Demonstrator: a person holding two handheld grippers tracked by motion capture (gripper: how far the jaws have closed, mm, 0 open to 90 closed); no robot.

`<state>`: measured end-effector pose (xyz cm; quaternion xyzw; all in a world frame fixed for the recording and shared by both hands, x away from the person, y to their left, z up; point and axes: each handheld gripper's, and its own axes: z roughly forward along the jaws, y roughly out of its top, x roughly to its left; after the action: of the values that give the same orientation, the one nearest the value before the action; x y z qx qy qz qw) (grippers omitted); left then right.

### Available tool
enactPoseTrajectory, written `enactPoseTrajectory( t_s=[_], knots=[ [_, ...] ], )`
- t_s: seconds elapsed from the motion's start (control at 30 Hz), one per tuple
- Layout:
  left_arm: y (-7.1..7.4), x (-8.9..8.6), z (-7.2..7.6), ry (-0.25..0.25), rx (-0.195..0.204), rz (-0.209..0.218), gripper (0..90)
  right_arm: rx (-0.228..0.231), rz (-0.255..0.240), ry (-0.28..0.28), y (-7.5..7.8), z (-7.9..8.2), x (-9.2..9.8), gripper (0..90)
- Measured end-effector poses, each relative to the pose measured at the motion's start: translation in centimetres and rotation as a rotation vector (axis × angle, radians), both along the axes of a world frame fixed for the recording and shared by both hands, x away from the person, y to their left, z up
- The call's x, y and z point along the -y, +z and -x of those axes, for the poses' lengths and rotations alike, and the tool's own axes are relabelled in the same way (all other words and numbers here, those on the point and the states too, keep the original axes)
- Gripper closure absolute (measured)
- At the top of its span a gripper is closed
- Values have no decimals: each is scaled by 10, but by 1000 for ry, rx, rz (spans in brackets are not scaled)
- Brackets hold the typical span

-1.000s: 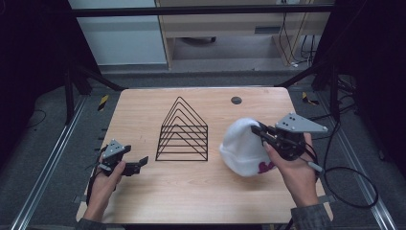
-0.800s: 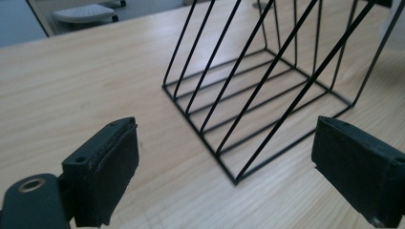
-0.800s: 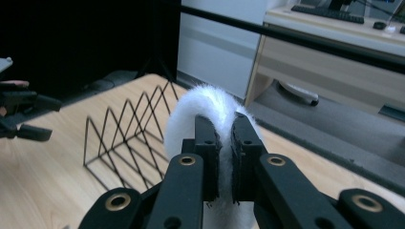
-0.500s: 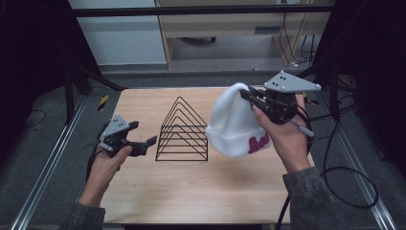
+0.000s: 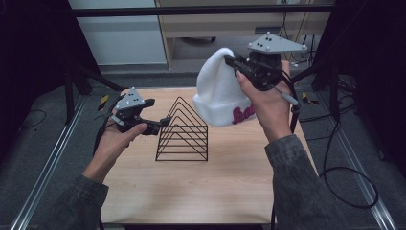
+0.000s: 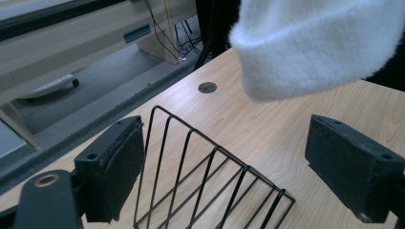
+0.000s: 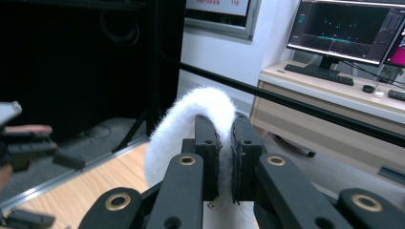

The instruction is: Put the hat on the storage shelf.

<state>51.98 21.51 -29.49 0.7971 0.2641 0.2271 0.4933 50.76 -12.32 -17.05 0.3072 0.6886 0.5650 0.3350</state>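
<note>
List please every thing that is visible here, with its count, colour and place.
beanie: one, white with pink lettering, hanging in the air above the far right part of the table, pinched near its top.
wire rack: one, black, triangular, standing on the middle of the table.
table hole: one, dark, round, near the far edge.
table: one, light wood.
monitor: one, lit, on a desk in the background.
keyboard: one, black, in front of the monitor.
left claw: one, black, open, beside the rack's left side.
right claw: one, black, shut on the beanie.
</note>
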Motion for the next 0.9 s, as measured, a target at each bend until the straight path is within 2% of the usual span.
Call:
enactPoseTrajectory(
  t_s=[0.1, 0.17, 0.27, 0.47, 0.53, 0.63, 0.73, 0.8, 0.9],
  knots=[
    [6, 1, -3, -5, 9, 4, 102, 10, 18, -1, 9, -3, -9, 842],
    [6, 1, -5, -17, -6, 26, 95, 16, 28, -3, 13, -6, -16, 842],
    [2, 1, -9, -12, 0, -35, 75, 26, 54, -11, 16, -12, -27, 842],
    [1, 0, -10, 18, 23, -42, 72, 11, 3, 16, 15, -24, -43, 842],
    [-2, 2, -13, 8, 16, -55, 68, 10, 3, 30, 17, -28, -53, 842],
    [-5, 1, -17, 23, 0, -50, 65, 9, -15, 52, 21, -31, -64, 842],
    [-5, 0, -16, 40, 27, -105, 65, 4, -27, 70, 24, -31, -75, 842],
    [-5, -2, -16, 36, 6, -86, 59, 7, -23, 86, 25, -30, -83, 841],
    [-4, -6, -17, 43, 14, -83, 62, 5, -19, 105, 25, -28, -93, 841]
  ],
)
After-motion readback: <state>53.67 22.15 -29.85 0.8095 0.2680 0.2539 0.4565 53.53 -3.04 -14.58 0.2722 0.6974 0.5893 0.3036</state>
